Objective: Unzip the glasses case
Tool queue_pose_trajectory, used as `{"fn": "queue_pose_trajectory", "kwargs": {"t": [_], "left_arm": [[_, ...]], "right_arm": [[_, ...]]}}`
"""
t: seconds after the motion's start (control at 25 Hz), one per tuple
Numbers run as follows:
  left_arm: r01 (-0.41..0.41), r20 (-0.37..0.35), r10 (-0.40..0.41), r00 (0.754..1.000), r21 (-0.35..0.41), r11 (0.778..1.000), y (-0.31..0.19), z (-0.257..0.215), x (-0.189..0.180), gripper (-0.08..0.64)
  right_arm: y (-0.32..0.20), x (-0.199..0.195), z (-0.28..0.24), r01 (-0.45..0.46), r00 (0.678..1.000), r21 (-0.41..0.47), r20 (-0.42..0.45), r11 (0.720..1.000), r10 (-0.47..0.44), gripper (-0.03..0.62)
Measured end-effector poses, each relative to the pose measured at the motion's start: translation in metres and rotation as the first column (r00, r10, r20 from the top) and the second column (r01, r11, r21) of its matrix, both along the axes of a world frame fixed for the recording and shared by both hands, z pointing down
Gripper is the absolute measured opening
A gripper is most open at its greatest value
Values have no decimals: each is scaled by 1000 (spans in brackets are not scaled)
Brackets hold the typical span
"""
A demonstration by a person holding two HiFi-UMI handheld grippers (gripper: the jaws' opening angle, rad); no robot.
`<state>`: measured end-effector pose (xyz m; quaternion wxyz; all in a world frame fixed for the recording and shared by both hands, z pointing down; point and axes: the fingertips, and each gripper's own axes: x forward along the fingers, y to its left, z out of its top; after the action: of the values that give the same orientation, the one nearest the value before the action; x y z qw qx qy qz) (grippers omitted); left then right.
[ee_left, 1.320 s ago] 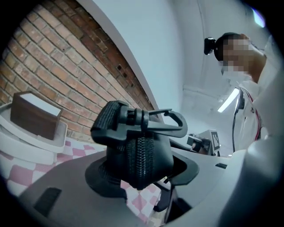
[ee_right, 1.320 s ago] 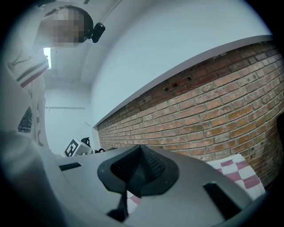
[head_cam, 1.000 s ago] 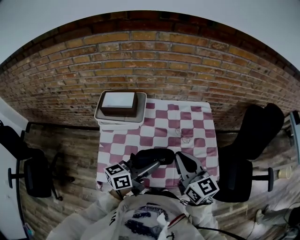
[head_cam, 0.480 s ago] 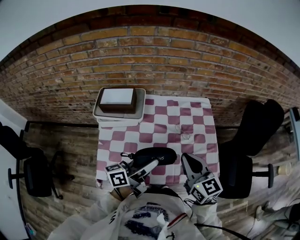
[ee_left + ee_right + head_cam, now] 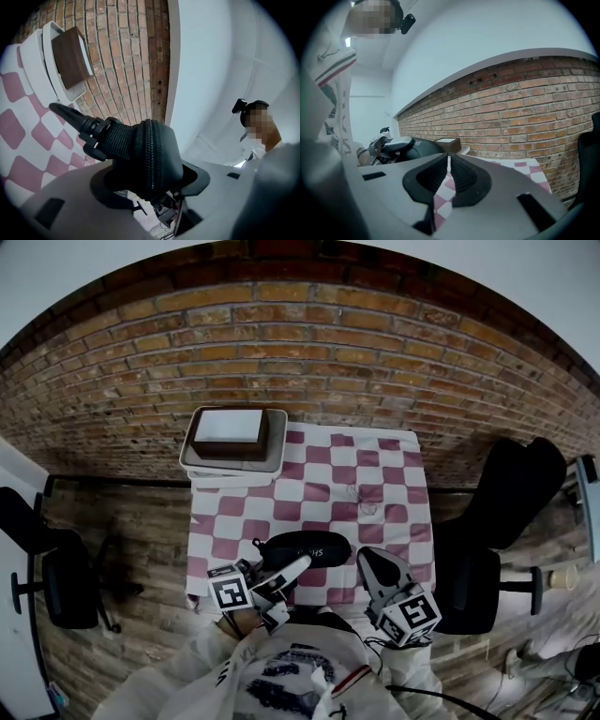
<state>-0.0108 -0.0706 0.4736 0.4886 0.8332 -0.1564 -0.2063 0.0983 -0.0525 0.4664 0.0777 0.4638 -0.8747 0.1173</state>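
Note:
The black glasses case (image 5: 307, 547) lies across the near part of the checkered table (image 5: 356, 474). My left gripper (image 5: 289, 570) is shut on its left end. In the left gripper view that end of the case (image 5: 151, 150) fills the gap between the jaws of the left gripper (image 5: 150, 180). The zipper runs over its edge, and a strap with a clip (image 5: 86, 125) sticks out to the left. My right gripper (image 5: 372, 562) hovers just right of the case, shut and empty. Its view shows the right gripper (image 5: 448, 159) with pads together and the case (image 5: 419, 146) off to the left.
A white tray (image 5: 195, 451) with a brown box (image 5: 228, 435) sits on the table's far left corner. A small wire-like thing (image 5: 364, 500) lies mid-table. Black office chairs stand at the right (image 5: 502, 521) and left (image 5: 56, 577). A brick wall (image 5: 309, 352) runs behind the table.
My left gripper has rolled a little with the case held in it. The right gripper has sunk slightly near the table's front edge, still shut.

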Motion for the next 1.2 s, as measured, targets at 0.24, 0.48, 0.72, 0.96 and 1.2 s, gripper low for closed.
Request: {"fn": "queue_pose_trajectory", "kwargs": {"t": [0.24, 0.48, 0.72, 0.96, 1.2], "left_arm": [[1, -6, -2, 1000, -12, 1000, -3, 3, -3, 255], [1, -6, -1, 1000, -30, 1000, -5, 10, -5, 255], [0, -10, 0, 1000, -49, 999, -7, 15, -6, 256], [-5, -48, 3, 999, -44, 999, -11, 6, -6, 256], [-26, -57, 23, 998, -57, 998, -13, 4, -2, 255]], "right_arm": [[-1, 3, 6, 6, 999, -17, -39, 1000, -7, 20], [2, -4, 16, 31, 997, -39, -64, 999, -34, 87], [6, -8, 26, 49, 988, -34, -148, 998, -53, 91], [6, -19, 33, 69, 977, -29, -200, 997, -73, 124], [-1, -17, 36, 31, 976, -17, -213, 999, -33, 123]]}}
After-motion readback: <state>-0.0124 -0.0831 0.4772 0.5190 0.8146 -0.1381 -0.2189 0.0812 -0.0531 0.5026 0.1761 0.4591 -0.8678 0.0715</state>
